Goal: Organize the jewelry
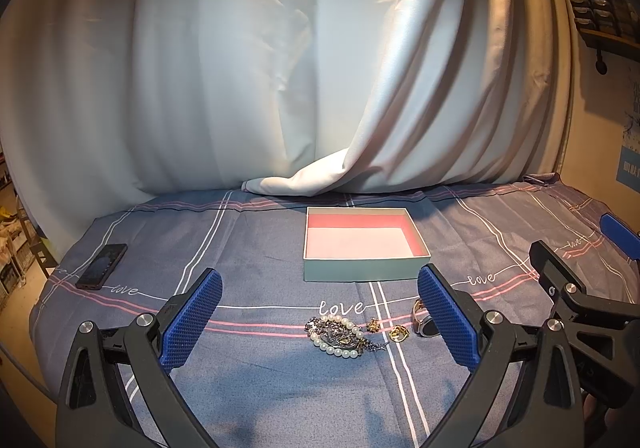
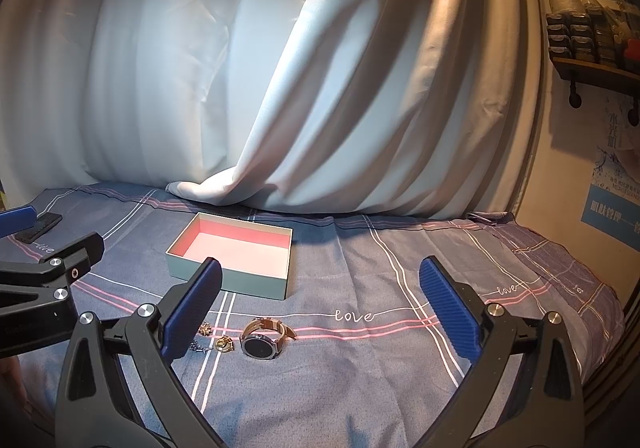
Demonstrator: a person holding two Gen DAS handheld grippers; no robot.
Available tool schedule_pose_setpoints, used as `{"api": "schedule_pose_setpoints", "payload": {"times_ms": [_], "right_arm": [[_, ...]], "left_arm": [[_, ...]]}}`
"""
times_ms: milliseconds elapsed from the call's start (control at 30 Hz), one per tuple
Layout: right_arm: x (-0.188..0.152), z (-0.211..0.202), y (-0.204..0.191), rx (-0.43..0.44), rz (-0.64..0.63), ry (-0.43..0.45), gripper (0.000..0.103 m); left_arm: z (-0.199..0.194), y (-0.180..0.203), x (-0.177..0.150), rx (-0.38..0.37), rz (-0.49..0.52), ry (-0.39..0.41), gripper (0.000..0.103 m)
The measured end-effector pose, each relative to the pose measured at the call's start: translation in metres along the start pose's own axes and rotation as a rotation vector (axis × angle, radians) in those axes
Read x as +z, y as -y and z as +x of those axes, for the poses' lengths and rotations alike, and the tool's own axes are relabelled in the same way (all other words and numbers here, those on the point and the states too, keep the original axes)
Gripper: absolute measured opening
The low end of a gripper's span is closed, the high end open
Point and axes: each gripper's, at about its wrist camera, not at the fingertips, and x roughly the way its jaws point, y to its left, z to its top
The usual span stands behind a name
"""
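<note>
An open teal box with a pink lining stands empty on the blue striped sheet. In front of it lie a pearl bracelet tangled with a dark chain, small gold pieces and a wristwatch with a dark face, partly hidden behind my left gripper's right finger. My left gripper is open above the pearl bracelet. My right gripper is open to the right of the watch. The right gripper also shows in the left wrist view.
A black phone lies at the sheet's left. White curtains hang behind the bed. A wall shelf with dark items is at the right. The left gripper's body fills the left edge of the right view.
</note>
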Motion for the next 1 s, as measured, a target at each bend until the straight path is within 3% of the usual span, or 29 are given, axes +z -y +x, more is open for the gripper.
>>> {"api": "schedule_pose_setpoints", "payload": {"times_ms": [767,900,1000], "right_arm": [[-0.002,0.011,0.0,0.015,-0.005,-0.034,0.097],[-0.007,0.024,-0.001,0.042,-0.004,-0.092,0.097],[-0.013,0.046,-0.002,0.08,-0.011,-0.191,0.097]], "left_arm": [[0.006,0.0,-0.002,0.002,0.0,-0.022,0.097],[0.019,-0.002,-0.005,-0.021,-0.011,-0.079,0.097],[0.04,-0.007,-0.011,-0.043,-0.024,-0.192,0.097]]}}
